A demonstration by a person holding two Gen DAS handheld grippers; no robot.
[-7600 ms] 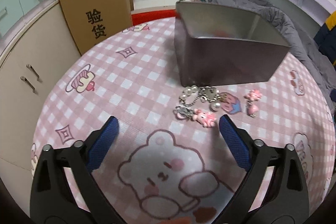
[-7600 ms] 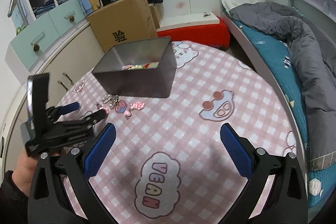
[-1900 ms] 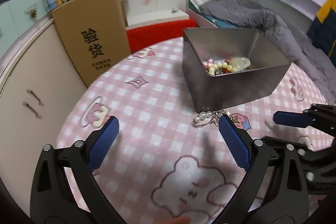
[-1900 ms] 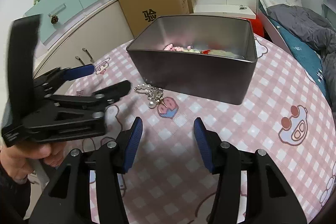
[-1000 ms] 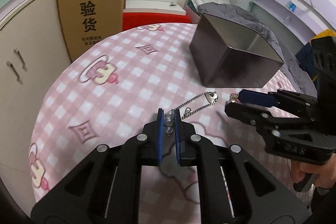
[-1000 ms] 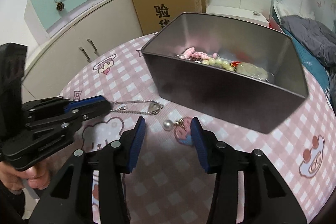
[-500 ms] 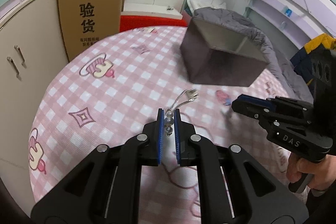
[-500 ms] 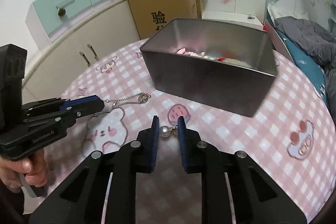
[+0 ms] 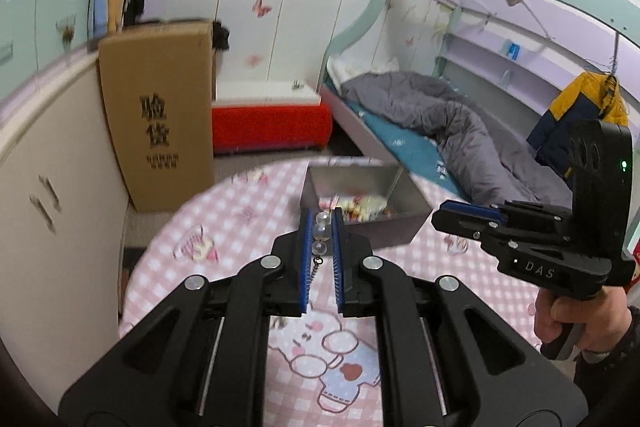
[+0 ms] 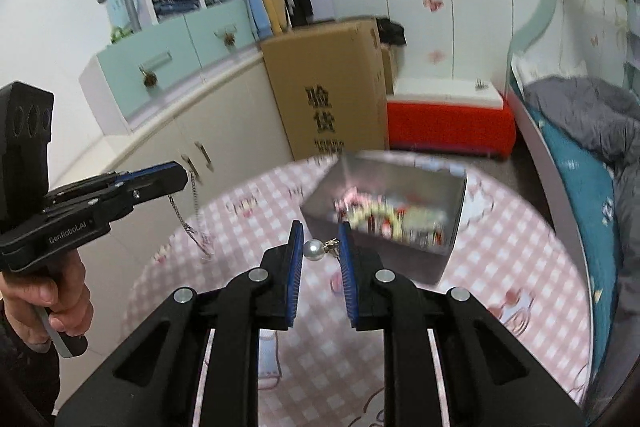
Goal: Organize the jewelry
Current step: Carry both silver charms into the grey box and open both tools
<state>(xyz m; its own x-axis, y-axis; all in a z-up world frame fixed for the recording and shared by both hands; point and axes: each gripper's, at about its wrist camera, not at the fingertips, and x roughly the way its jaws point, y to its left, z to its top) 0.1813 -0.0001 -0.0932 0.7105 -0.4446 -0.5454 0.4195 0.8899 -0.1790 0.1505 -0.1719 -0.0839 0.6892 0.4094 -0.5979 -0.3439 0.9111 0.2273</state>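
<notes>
While both grippers hang above the pink checked table [image 9: 224, 227], the left gripper [image 9: 320, 227] pinches a pearl chain [image 9: 321, 233] — its links dangling below — and the right gripper [image 10: 320, 247] clamps a pearl earring [image 10: 313, 249], each raised just before the metal box [image 10: 384, 227] of jewelry.

A pink checked table [image 9: 224, 227] carries a tin [image 9: 404, 227] ahead of the fingers, apparently holding blurred jewelry [image 10: 384, 215].
</notes>
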